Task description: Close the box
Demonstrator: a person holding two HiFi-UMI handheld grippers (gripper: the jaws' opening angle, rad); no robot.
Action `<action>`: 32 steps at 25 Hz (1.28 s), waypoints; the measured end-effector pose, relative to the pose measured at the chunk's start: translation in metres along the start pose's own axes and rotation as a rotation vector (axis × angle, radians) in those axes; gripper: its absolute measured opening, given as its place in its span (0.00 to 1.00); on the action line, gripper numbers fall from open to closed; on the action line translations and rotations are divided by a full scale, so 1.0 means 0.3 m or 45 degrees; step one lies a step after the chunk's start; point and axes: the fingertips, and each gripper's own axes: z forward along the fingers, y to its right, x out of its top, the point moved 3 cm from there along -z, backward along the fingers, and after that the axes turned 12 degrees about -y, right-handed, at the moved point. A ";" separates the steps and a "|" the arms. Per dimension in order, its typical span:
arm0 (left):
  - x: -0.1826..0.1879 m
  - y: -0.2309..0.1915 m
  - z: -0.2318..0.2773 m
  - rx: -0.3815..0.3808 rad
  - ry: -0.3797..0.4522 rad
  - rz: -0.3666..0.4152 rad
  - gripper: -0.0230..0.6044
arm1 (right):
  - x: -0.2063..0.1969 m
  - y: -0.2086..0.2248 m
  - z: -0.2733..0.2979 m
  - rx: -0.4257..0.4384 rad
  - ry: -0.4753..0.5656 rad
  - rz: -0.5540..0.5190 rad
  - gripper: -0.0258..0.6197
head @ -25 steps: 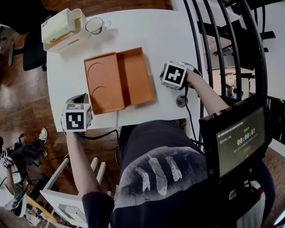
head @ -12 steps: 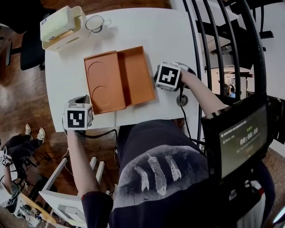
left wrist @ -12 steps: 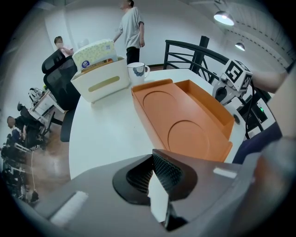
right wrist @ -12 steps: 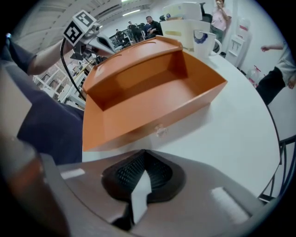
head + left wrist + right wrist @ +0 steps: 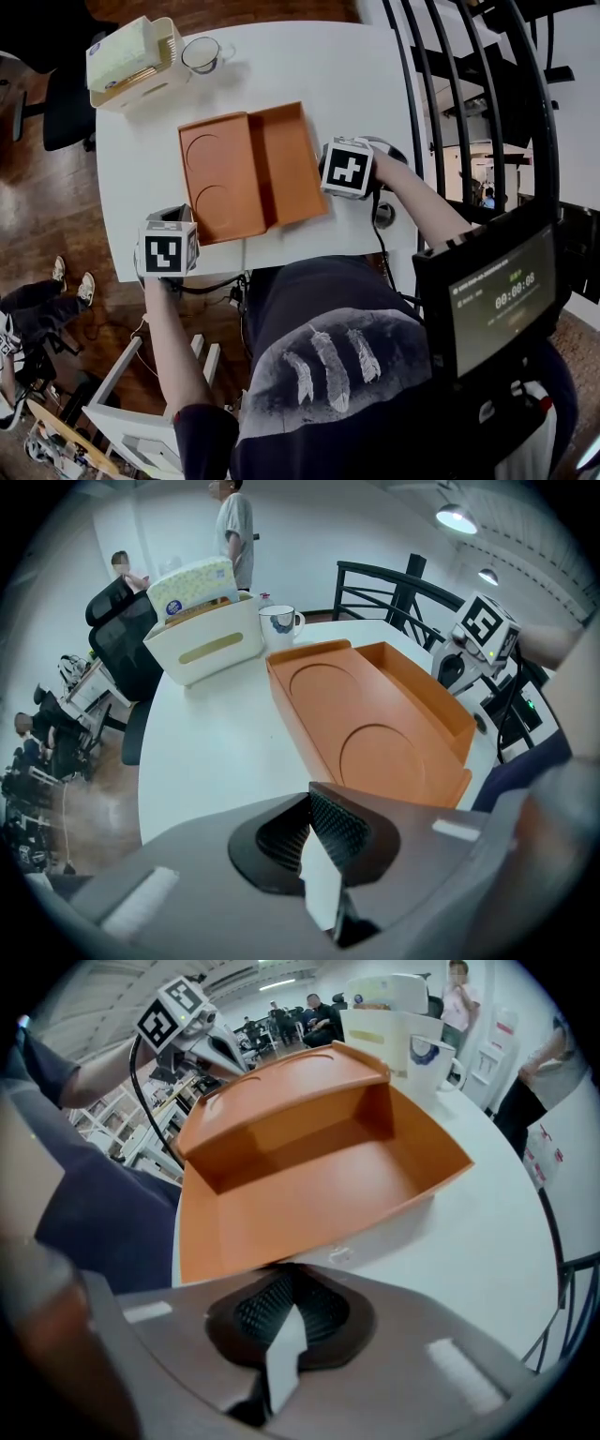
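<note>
Box (image 5: 248, 173) is lying open on the white desk (image 5: 309, 66), orange. Its flat half with two round recesses (image 5: 217, 178) is sitting on the person's left and its deeper tray half (image 5: 289, 155) on the right, the two joined along the middle.

Right gripper (image 5: 330, 172) is sitting at the tray half's right wall, just beside it or touching; contact cannot be confirmed. In the right gripper view its fingers (image 5: 286, 1326) are resting together with nothing between them, and the tray's near wall (image 5: 309, 1232) is looming just above the tip.

Left gripper (image 5: 173, 216) is hovering near the desk's front edge, apart from the box's left corner. Its fingers (image 5: 323, 841) are likewise pressing together, empty, and pointing across the desk toward the recessed half (image 5: 375, 742).

Mug (image 5: 200, 53) and tissue holder (image 5: 131, 61) are standing at the far left corner, well apart from the box.
</note>
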 end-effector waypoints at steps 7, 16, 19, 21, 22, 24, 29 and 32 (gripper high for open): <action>-0.002 -0.003 0.001 0.000 -0.008 0.001 0.06 | 0.012 -0.006 -0.009 -0.040 -0.017 -0.060 0.05; -0.008 0.008 0.006 -0.005 -0.025 0.013 0.06 | 0.015 -0.008 -0.026 -0.066 -0.058 -0.081 0.05; -0.003 0.010 0.005 0.001 -0.015 0.029 0.06 | 0.012 -0.011 -0.033 -0.064 -0.052 -0.066 0.05; -0.004 0.002 0.003 0.016 -0.013 0.024 0.06 | 0.011 -0.013 -0.047 -0.065 -0.037 -0.038 0.05; -0.008 0.000 0.003 0.018 -0.018 0.015 0.06 | 0.012 -0.013 -0.051 -0.067 -0.032 -0.031 0.05; -0.014 0.009 0.008 -0.008 -0.025 0.002 0.06 | 0.013 -0.016 -0.052 -0.070 -0.023 -0.028 0.05; -0.023 -0.013 0.005 0.020 -0.046 -0.013 0.06 | 0.004 -0.019 -0.043 -0.034 0.041 0.057 0.05; -0.026 -0.002 0.013 -0.009 -0.053 -0.017 0.06 | -0.002 -0.030 -0.039 -0.023 0.057 0.073 0.05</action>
